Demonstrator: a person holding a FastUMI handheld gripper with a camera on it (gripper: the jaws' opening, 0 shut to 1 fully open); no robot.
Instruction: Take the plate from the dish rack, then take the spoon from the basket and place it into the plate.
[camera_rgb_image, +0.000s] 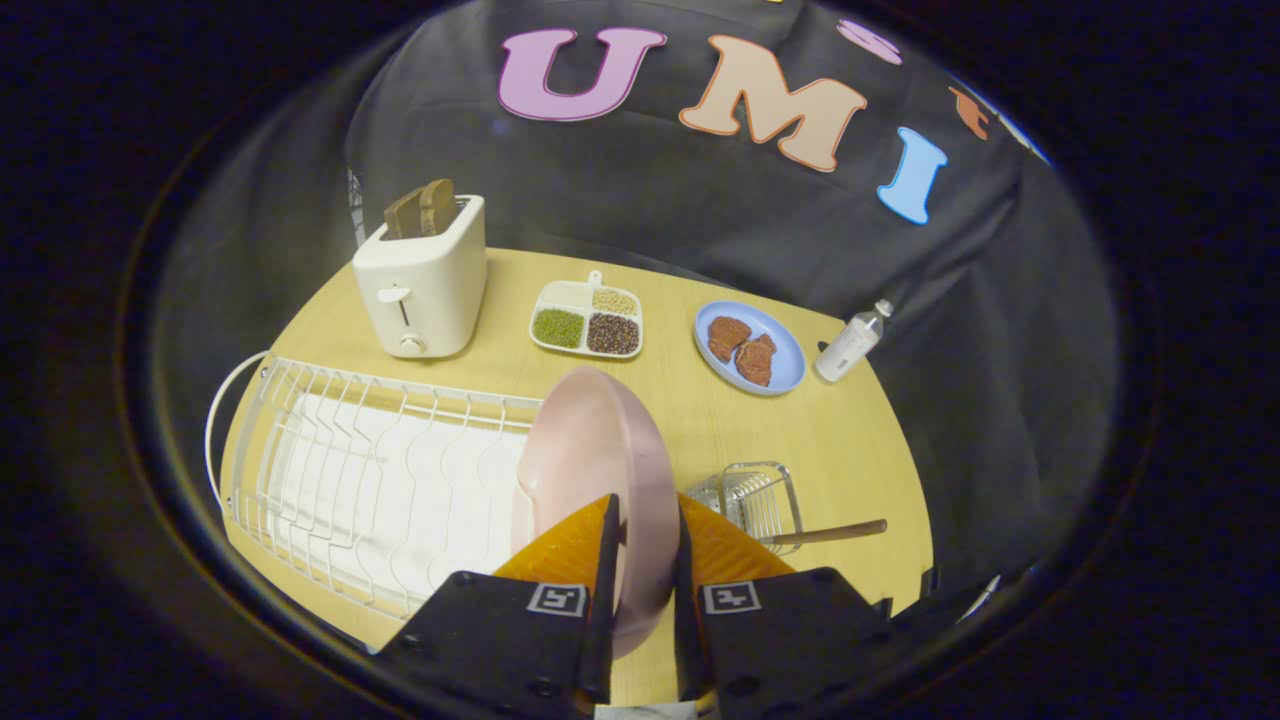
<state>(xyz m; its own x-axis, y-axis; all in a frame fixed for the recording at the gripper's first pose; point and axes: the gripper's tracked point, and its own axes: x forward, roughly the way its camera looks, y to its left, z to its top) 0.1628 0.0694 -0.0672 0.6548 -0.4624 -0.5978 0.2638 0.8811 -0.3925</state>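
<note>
Your gripper (645, 560) has both fingers pressed on the pink plate (595, 470), held on edge beside the white dish rack (350, 470). The wooden-handled spoon (825, 533) sits in the wire basket (755, 500), just right of the plate.

On your tabletop (850, 440) you have a toaster (422, 285) with two slices (422, 208) up in its slots, then a three-part tray (587, 320) of what look like beans, a blue dish (790, 365) holding two brown pieces (742, 350), and a tilted bottle (852, 341).
</note>
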